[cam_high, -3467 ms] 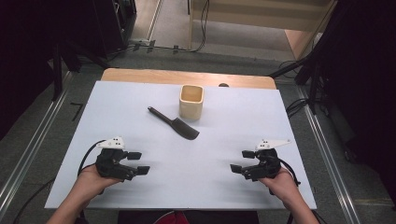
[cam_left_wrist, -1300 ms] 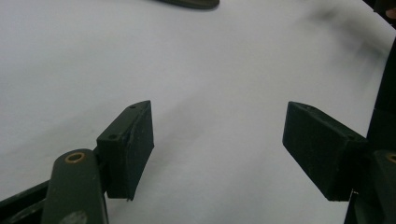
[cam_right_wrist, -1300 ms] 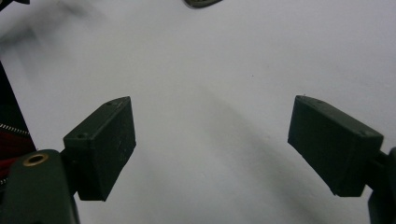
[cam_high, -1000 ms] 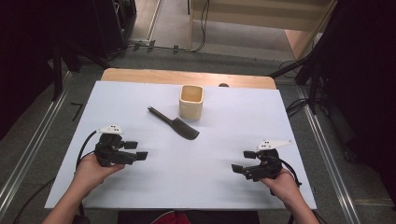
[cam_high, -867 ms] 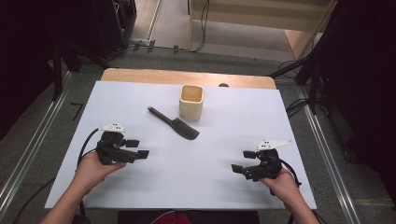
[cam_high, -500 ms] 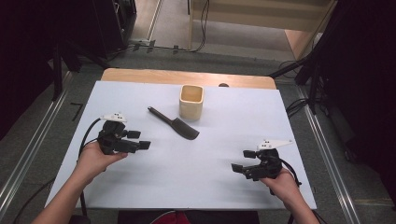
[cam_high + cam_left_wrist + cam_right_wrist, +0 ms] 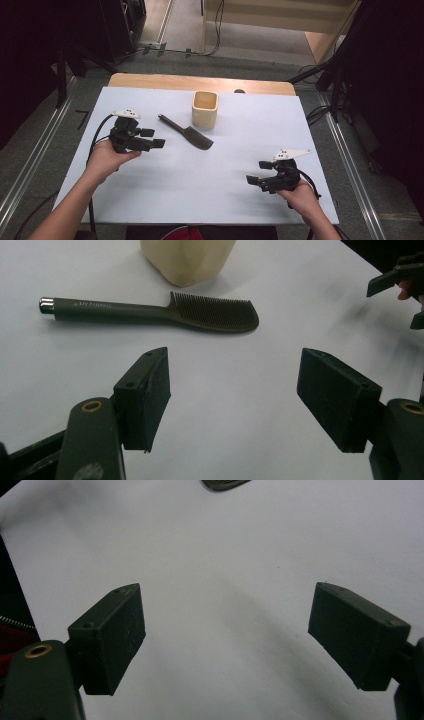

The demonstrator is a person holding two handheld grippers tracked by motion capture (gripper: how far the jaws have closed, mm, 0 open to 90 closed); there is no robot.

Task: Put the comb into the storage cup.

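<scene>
A dark comb (image 7: 186,132) lies flat on the white table sheet (image 7: 210,190), its handle pointing back left. Just behind its toothed end stands a beige square cup (image 7: 205,109). My left gripper (image 7: 152,138) is held a short way left of the comb, open and with nothing between its fingers. In the left gripper view the comb (image 7: 150,312) lies across the sheet beyond the left gripper (image 7: 235,400), with the cup (image 7: 187,260) behind it. My right gripper (image 7: 253,181) rests open near the front right. In the right gripper view the right gripper (image 7: 227,635) faces bare sheet.
A strip of bare wooden tabletop (image 7: 200,82) shows behind the sheet. Cables and dark stands lie on the floor beyond and to the right. The person's other gripper (image 7: 400,282) appears at the top right of the left gripper view.
My left hand has carried its gripper away from the front edge and to the right, closer to the comb. The right gripper has stayed where it was.
</scene>
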